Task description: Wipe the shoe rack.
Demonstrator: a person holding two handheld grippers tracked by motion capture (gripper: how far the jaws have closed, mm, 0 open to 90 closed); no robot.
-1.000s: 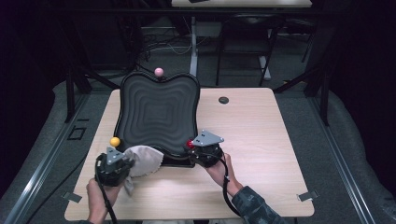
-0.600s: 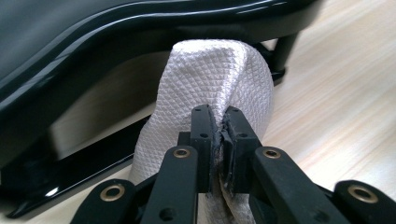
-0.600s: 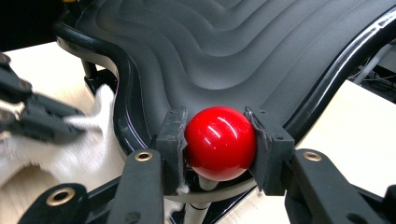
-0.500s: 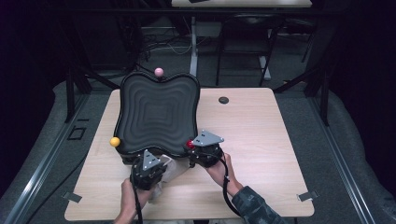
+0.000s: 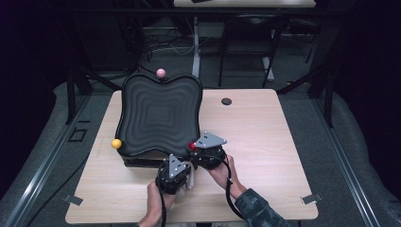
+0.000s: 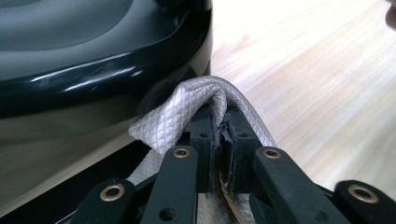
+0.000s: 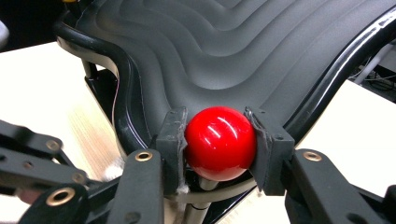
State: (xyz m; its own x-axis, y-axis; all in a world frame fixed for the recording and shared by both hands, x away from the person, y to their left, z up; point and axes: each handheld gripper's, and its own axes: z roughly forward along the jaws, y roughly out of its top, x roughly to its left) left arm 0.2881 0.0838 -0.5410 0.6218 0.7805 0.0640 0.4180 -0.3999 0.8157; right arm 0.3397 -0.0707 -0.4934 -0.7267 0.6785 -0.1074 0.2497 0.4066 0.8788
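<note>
Wipe in progress, black ridged tray not done
Left tongs pinch the cloth at the near rim; right tongs clamp the red knob. Ridges unwiped.

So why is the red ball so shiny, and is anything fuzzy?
Right gripper view: white glare spots on the red ball, which is sharp. Left gripper view: the cloth is crisp, the black tray has bright streaks, and the table looks washed out and soft. High view: dark room around the lit table.
</note>
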